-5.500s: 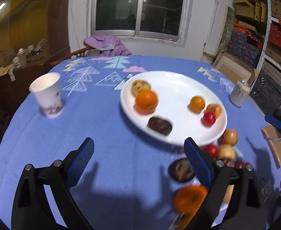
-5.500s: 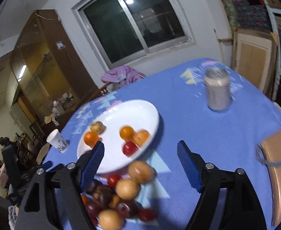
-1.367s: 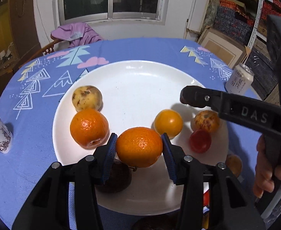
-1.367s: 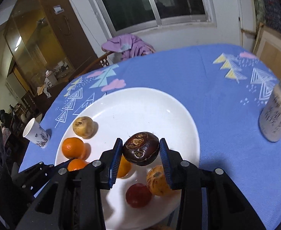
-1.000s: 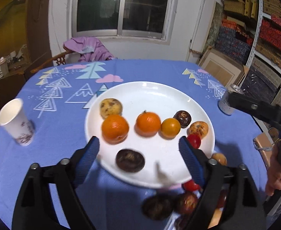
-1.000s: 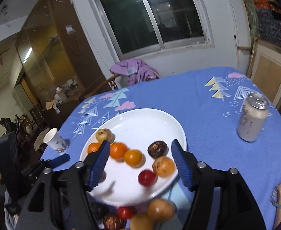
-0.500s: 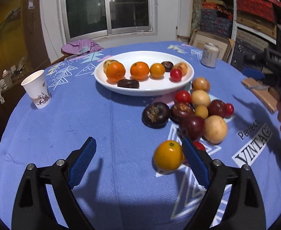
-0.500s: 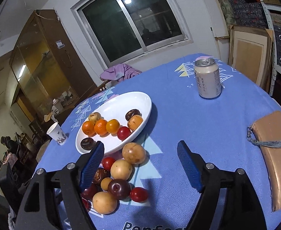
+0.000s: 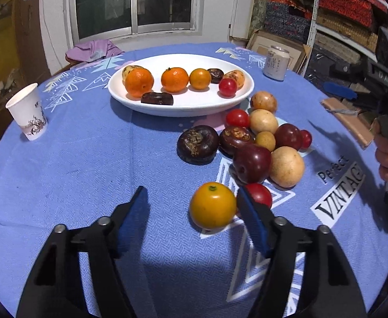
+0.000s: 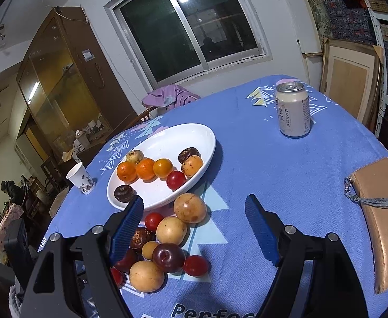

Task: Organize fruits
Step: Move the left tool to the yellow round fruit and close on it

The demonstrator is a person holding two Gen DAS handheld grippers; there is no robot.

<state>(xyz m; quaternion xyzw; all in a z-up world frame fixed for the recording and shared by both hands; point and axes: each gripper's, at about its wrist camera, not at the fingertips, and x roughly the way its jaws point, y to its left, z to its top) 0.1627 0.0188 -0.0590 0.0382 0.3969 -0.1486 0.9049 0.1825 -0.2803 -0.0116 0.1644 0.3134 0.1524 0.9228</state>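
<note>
Landmark: the white plate (image 9: 183, 108), on the blue tablecloth (image 9: 69, 159), already carrying two oranges, a small orange fruit, a red one, a speckled one and dark pieces.
Step in hand: picking up the next loose fruit from the pile on the cloth on the near side of the plate, judging by how the left tongs sit.
Task's thing: a yellow-orange fruit (image 9: 212, 205) lies on the cloth, well nearer the camera than the plate and at the near edge of the pile (image 9: 257, 143), just beside a red tomato (image 9: 259, 194).
Left gripper (image 9: 191, 206): jaws closing, fruit between them; the right pad looks to be at its side, the left pad is clearly apart from it, so nothing is gripped yet.
Right gripper (image 10: 194, 225): wide and empty, hanging over the cloth on the near side of the plate, with the pile under and beside its left finger.
Next move calls for: finishing the closure squarely on the round fruit, without nudging the tomato, then lifting it towards a bare spot on the plate.
Risk: the fruit may roll as one pad reaches it first.
</note>
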